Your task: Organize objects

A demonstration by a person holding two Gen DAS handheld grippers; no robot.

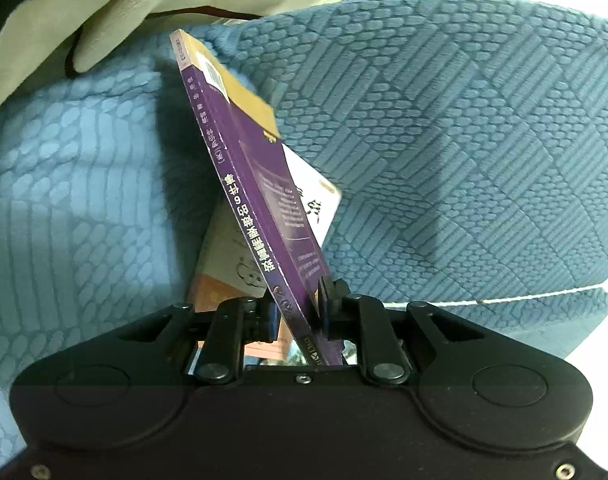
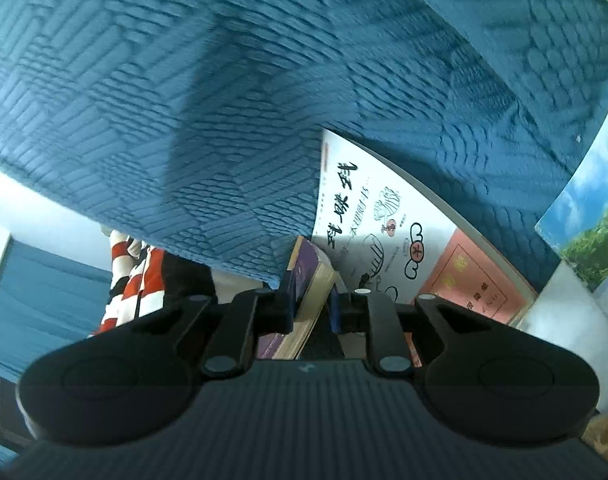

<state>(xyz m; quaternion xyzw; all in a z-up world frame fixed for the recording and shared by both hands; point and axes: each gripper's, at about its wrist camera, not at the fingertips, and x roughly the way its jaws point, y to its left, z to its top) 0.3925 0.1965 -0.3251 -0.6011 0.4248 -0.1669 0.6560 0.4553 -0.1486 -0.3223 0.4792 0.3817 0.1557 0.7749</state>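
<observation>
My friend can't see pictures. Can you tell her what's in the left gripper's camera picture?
The left gripper pinches the bottom edge of a purple book, holding it tilted on its edge above a blue textured cushion. A white book with black writing lies behind it, and cream and black cloth fills the top left corner.

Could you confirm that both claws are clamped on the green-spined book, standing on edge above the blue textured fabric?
Not quite: the book's spine is purple, not green, as the left wrist view shows. The left claw and right claw both clamp it over the blue fabric.
</observation>
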